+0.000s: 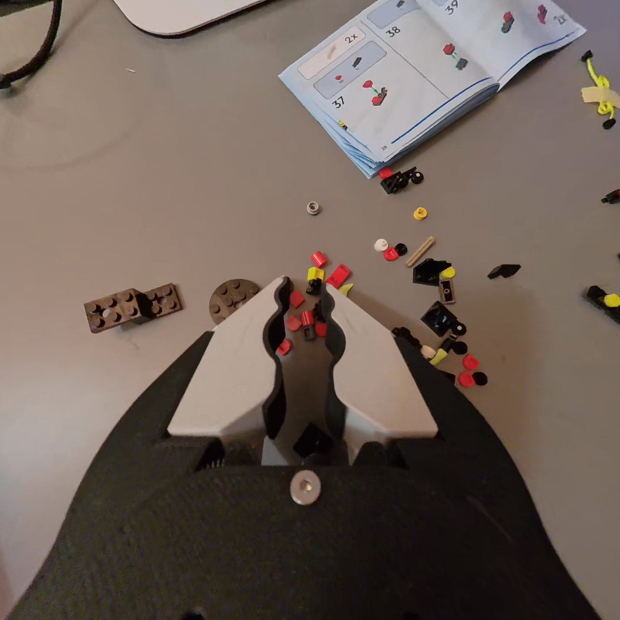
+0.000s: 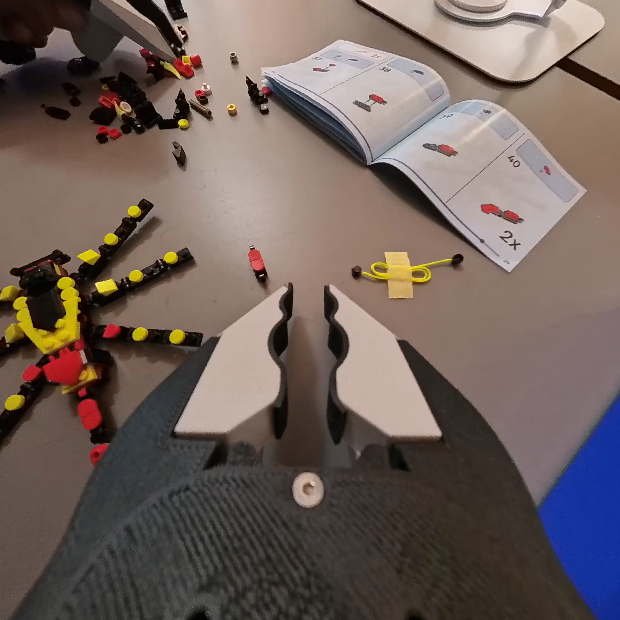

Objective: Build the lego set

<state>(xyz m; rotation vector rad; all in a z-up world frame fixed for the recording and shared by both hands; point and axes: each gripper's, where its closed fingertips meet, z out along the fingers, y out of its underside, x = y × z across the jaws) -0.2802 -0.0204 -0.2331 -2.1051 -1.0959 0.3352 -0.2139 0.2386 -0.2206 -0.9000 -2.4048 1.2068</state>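
My left gripper (image 1: 307, 284) is open by a narrow gap, low over a pile of small red, yellow and black lego pieces (image 1: 303, 318). A small black piece (image 1: 314, 287) lies between its tips, and I cannot tell if either pad touches it. My right gripper (image 2: 308, 286) is open and empty above bare table. A small red and black sub-assembly (image 2: 257, 263) lies just ahead of it to the left. The yellow, black and red spider model (image 2: 50, 318) lies at its left. The left gripper (image 2: 176, 50) also shows far off in the right wrist view, over the pile.
An open instruction booklet (image 1: 402, 84) (image 2: 402, 117) lies at the far right. A brown plate assembly (image 1: 132, 307) and a round brown plate (image 1: 231, 297) lie left of the pile. A taped yellow string (image 2: 401, 273) lies ahead right. A pale mat (image 2: 503, 43) is at the back. My hands' fingertips stand some 25 cm from each other.
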